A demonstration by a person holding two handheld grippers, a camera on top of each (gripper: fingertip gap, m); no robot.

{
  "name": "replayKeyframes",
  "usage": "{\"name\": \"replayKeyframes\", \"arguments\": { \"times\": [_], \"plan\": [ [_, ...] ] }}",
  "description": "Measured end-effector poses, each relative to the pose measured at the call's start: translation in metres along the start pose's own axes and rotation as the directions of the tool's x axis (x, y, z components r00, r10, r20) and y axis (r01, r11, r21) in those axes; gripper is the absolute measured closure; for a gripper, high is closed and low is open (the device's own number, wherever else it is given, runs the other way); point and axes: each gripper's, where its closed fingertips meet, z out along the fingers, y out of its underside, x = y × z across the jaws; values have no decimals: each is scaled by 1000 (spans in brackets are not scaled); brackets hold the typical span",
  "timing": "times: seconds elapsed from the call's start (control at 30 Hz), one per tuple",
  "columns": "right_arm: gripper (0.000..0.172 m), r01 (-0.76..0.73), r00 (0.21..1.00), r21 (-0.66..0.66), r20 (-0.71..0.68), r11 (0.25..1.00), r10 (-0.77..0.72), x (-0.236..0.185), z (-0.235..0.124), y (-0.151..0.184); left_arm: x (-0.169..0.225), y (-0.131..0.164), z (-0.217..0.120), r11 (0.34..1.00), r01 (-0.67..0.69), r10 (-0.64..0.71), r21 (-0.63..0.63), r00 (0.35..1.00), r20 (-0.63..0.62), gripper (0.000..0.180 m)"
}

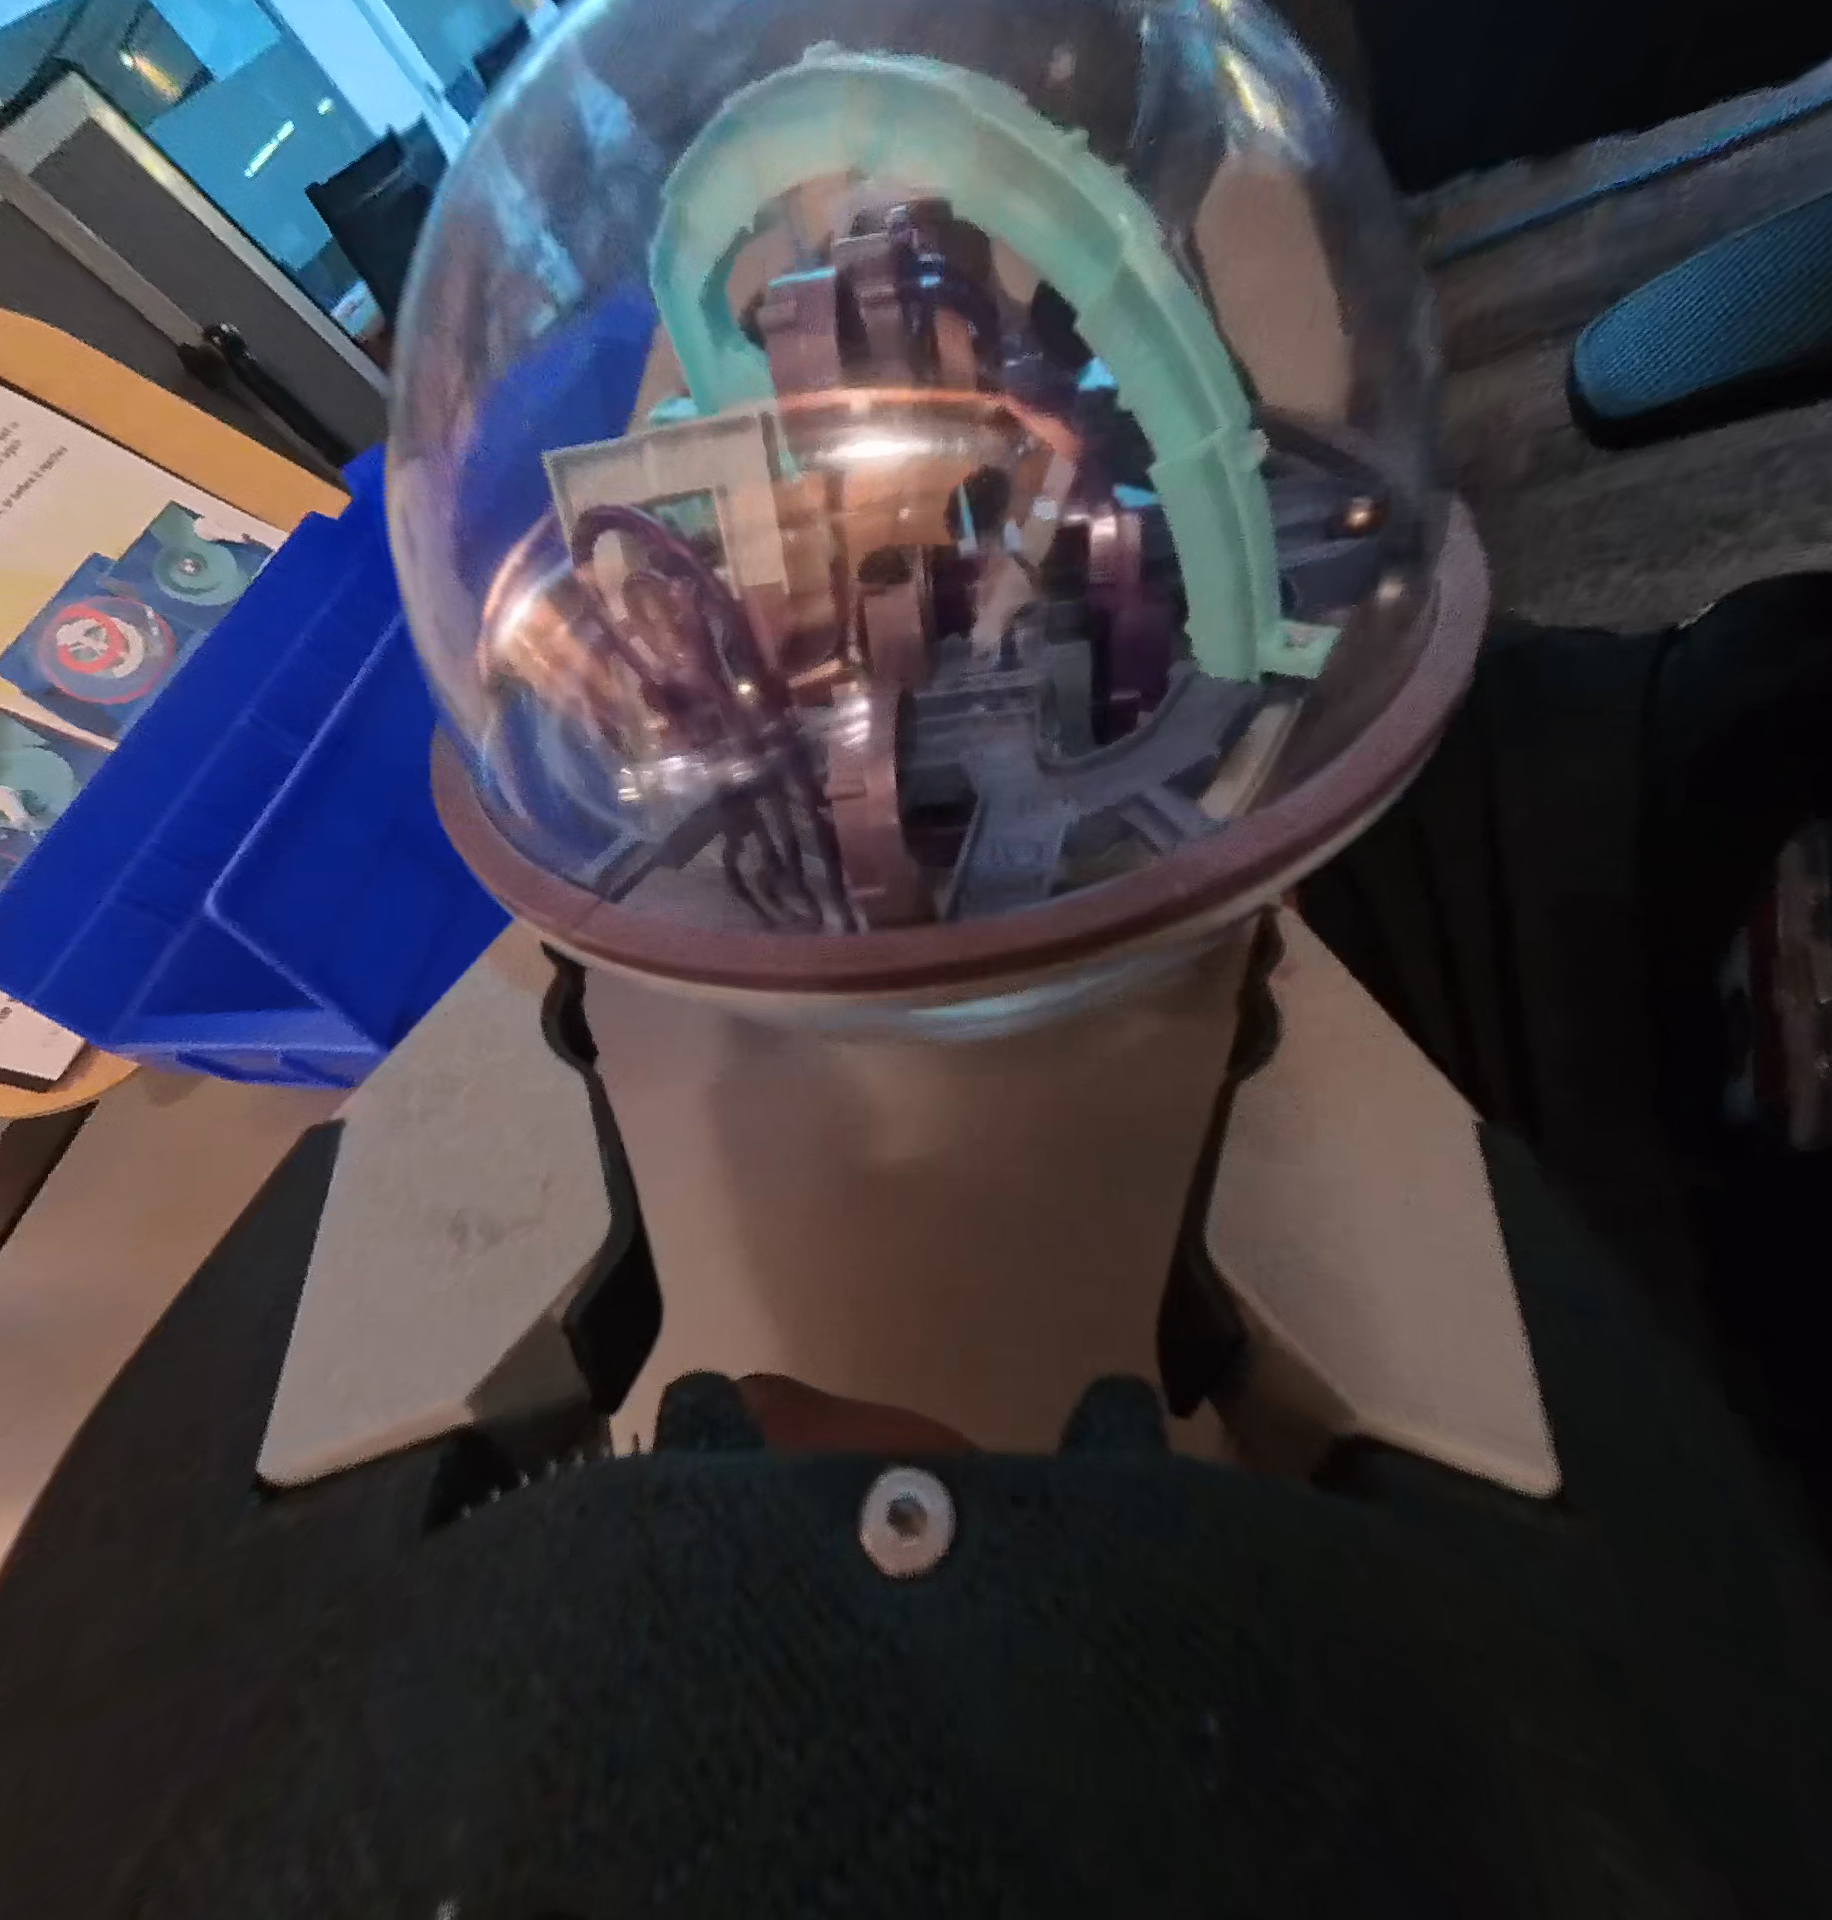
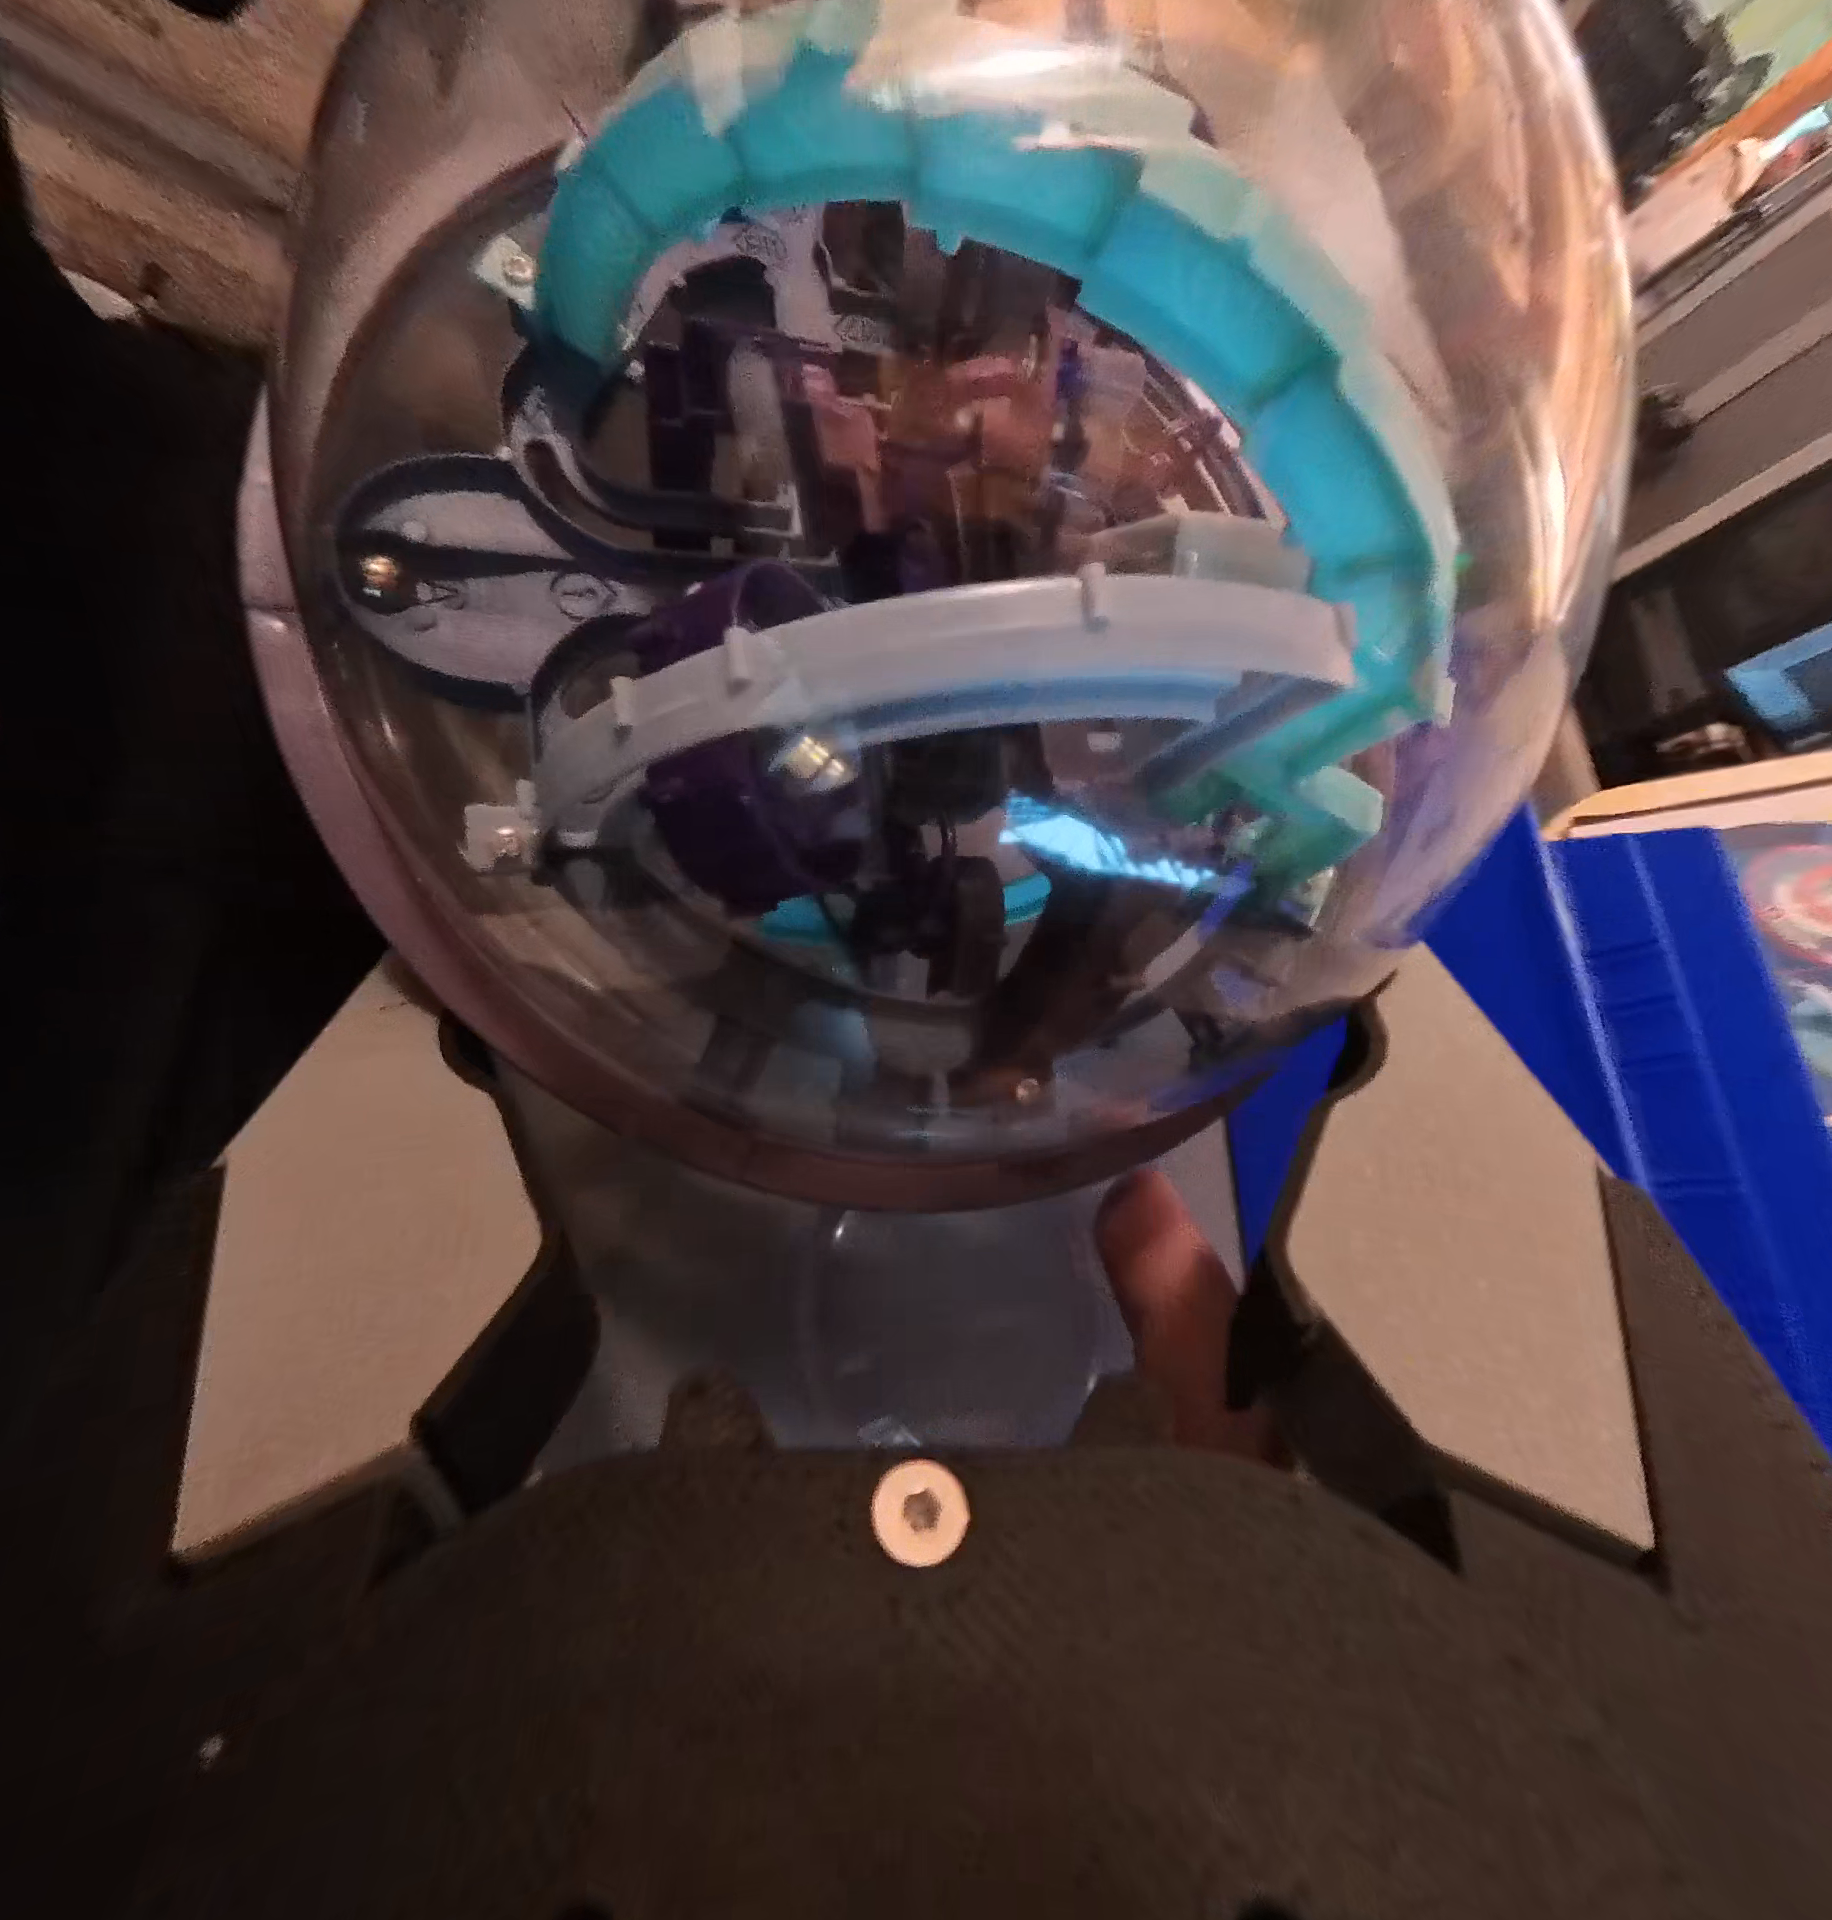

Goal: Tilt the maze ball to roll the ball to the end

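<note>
maze ball sits lifted between both claws: left claw and right claw each spread wide, cradling its clear, slick, rigid shell. light but crackable, i'd judge; best hold is near the purple rim.

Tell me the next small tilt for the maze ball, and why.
Probably a slight tilt along the dark track: in the right wrist view the small steel ball sits at that track's rounded left end inside the maze ball. Both views are blurred, so go slowly.

Blue plastic bin beside a printed sheet; blue cushion.
</note>
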Motion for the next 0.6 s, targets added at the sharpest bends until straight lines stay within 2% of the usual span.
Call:
{"name": "replayKeyframes", "arguments": {
  "times": [0.17,0.4,0.6],
  "plan": [
    [14,41,996,1,-75,999,-41,3,2,-4,-2,-3,-3,1000,-6,6,29,1000,9,53],
    [14,32,996,3,-84,999,-31,4,3,-8,-3,1,-2,1000,9,-9,10,1000,3,51],
    [15,-80,997,72,-9,994,80,4,-2,-23,-3,-4,-5,994,105,-103,39,993,-59,52]
  ]
}}
